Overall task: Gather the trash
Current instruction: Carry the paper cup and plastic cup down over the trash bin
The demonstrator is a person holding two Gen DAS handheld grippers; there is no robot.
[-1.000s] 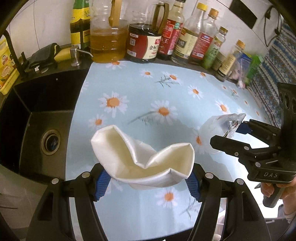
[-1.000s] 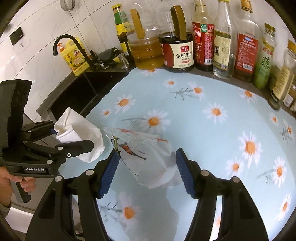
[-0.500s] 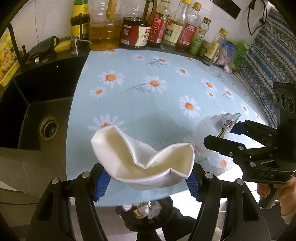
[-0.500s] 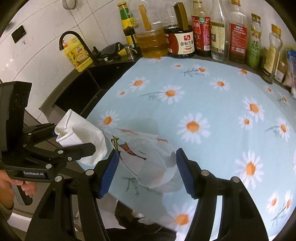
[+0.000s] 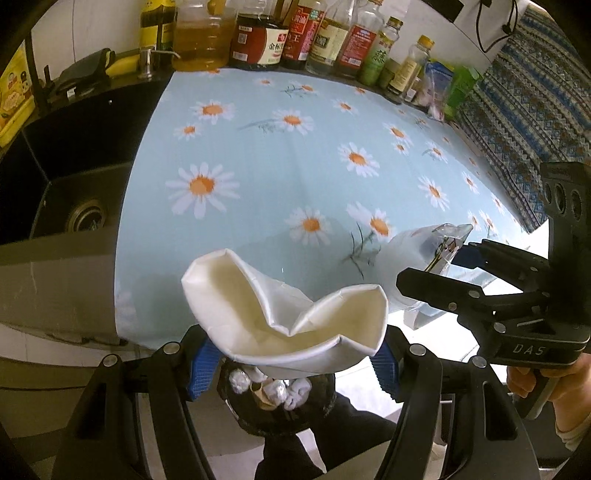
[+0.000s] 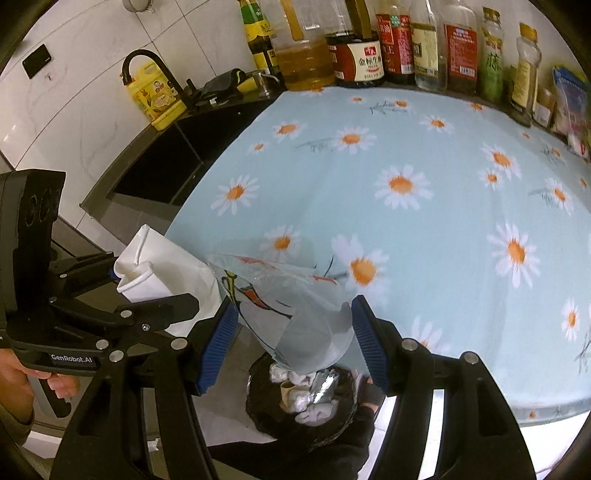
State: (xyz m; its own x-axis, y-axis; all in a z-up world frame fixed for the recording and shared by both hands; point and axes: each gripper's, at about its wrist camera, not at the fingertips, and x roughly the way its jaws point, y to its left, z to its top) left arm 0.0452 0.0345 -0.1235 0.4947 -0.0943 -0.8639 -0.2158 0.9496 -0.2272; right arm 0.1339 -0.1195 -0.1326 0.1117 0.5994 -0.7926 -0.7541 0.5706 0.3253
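My left gripper [image 5: 291,365] is shut on a crushed white paper cup [image 5: 284,310] and holds it past the counter's front edge. The cup also shows in the right wrist view [image 6: 162,273]. My right gripper [image 6: 291,347] is shut on a clear plastic wrapper [image 6: 291,310] with red and yellow print, seen too in the left wrist view [image 5: 424,254]. Below both, on the floor, stands a black-lined trash bin [image 5: 325,402] with crumpled tissues inside, also in the right wrist view [image 6: 266,413].
The counter carries a blue daisy-print cloth [image 5: 295,155]. A black sink [image 5: 74,177] lies at the left with a tap [image 6: 147,62]. Several sauce and oil bottles [image 5: 258,33] line the back wall. A patterned cloth [image 5: 524,122] hangs at the right.
Both grippers have pulled back from over the counter to beyond its front edge, still holding the cup and the wrapper. The trash bin has come into view below them.
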